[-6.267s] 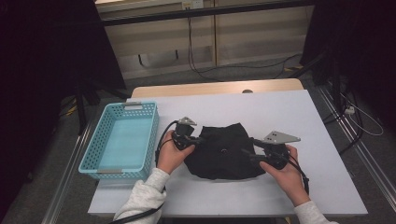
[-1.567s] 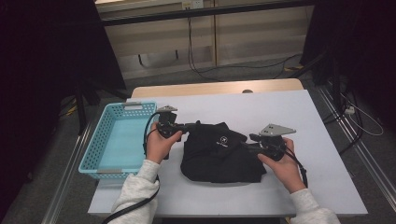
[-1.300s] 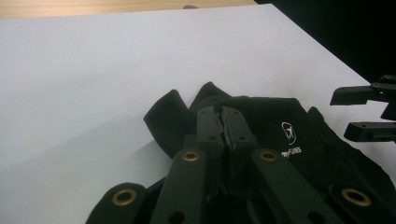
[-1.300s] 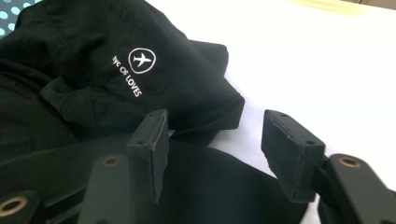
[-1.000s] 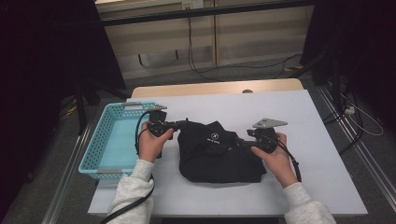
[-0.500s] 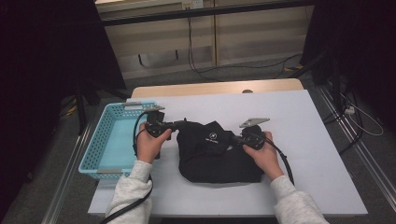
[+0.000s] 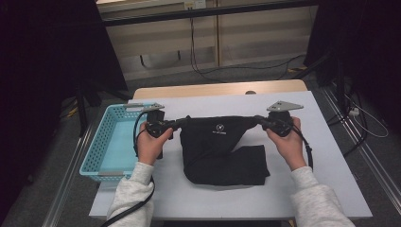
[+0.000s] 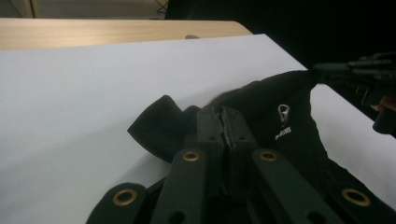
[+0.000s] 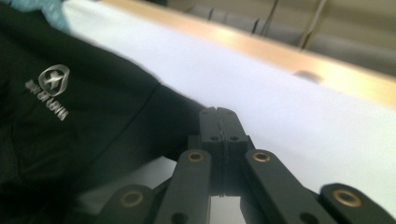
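Note:
A black garment [image 7: 220, 151] with a small white logo hangs stretched between my two grippers, its lower part folded on the white table [image 7: 326, 156]. My left gripper [image 7: 183, 122] is shut on its upper left corner; in the left gripper view the jaws [image 8: 223, 114] pinch a fold of the black cloth [image 8: 280, 135]. At the other end my right gripper [image 7: 257, 119] is shut on the upper right corner. In the right gripper view its jaws [image 9: 217, 114] are pressed together at the edge of the garment [image 9: 70, 121]. The top hem runs taut between them, above the table.
A turquoise mesh basket [image 7: 111, 142] sits on the table's left side, close to my left hand. A wooden strip [image 7: 213, 90] lines the far edge. Cables lie on the floor beyond. Bare white table lies right of my right hand.
My right gripper has moved right and up with the garment's corner, pulling the top hem out straight. The left gripper has stayed in place.

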Demonstrator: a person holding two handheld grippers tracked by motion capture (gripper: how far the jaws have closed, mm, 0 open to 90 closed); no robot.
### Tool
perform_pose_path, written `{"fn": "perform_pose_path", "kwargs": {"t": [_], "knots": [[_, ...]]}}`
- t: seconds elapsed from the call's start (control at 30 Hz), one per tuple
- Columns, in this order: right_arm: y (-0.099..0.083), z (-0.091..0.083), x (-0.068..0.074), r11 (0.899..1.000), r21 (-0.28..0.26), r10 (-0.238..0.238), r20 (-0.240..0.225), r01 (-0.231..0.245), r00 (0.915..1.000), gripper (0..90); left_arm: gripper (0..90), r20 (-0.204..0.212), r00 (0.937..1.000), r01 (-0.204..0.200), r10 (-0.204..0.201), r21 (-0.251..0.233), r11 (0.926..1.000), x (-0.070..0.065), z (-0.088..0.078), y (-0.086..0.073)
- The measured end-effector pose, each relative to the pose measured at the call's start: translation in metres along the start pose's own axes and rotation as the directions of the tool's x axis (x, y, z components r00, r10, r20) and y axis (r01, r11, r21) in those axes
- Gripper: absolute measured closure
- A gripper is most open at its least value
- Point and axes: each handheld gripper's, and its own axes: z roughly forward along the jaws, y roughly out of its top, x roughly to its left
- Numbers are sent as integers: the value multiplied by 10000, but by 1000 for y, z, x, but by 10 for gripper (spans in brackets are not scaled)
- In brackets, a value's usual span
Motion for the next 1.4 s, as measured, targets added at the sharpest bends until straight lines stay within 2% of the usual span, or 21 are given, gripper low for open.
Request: {"fn": "perform_pose_path", "kwargs": {"t": [0.07, 0.13, 0.43, 0.67, 0.73, 0.77, 0.8, 0.87, 0.93, 1.03, 1.13, 1.2, 1.27, 1.4], "knots": [[4, -8, -4, 9996, -281, -25, 58, 26, 10000, 900, 875, 164, 9998, -113, 113, -5, 9999, -4, 1, 2], [4, -12, -5, 9996, -198, -177, 203, 181, 9996, 900, 875, 278, 9995, -152, 151, 38, 9999, -7, 3, 3], [-31, -11, -6, 9952, 960, -209, 210, 188, 9996, 900, 873, 393, 9983, -457, 434, 595, 9972, -14, 22, -6], [-54, -7, -7, 9859, 1658, 132, 461, -206, 9988, 894, 872, 429, 9972, -665, 615, 1266, 9897, -20, 43, -19], [-54, -5, -3, 9826, 1840, 193, 425, -268, 9989, 882, 872, 484, 9965, -748, 687, 1381, 9876, -23, 46, -19], [-52, -5, 0, 9824, 1865, -22, 500, -72, 9987, 856, 872, 493, 9962, -778, 716, 1391, 9872, -23, 47, -19], [-49, -5, 4, 9826, 1855, -188, 633, 67, 9978, 794, 872, 524, 9961, -779, 712, 1408, 9870, -24, 48, -20], [-44, -6, 9, 9846, 1744, -255, 711, 128, 9971, 765, 871, 531, 9956, -837, 767, 1469, 9856, -24, 49, -20], [-41, -6, 14, 9865, 1636, -71, 479, -8, 9988, 743, 871, 477, 9959, -832, 770, 1453, 9859, -24, 49, -21], [-39, -3, 22, 9855, 1698, -44, 283, -5, 9996, 703, 871, 488, 9962, -788, 726, 1395, 9871, -24, 49, -21], [-39, 2, 30, 9853, 1702, 154, -55, -142, 9999, 655, 871, 538, 9954, -866, 796, 1448, 9857, -26, 48, -21], [-39, 5, 35, 9851, 1711, 250, -375, -182, 9990, 655, 871, 555, 9950, -911, 836, 1493, 9846, -27, 48, -21], [-42, 10, 38, 9815, 1903, 267, -201, -224, 9994, 597, 871, 565, 9948, -923, 845, 1535, 9838, -27, 49, -22], [-51, 19, 35, 9687, 2401, 532, 441, -623, 9976, 581, 872, 569, 9943, -987, 904, 1671, 9810, -28, 51, -23]]}}
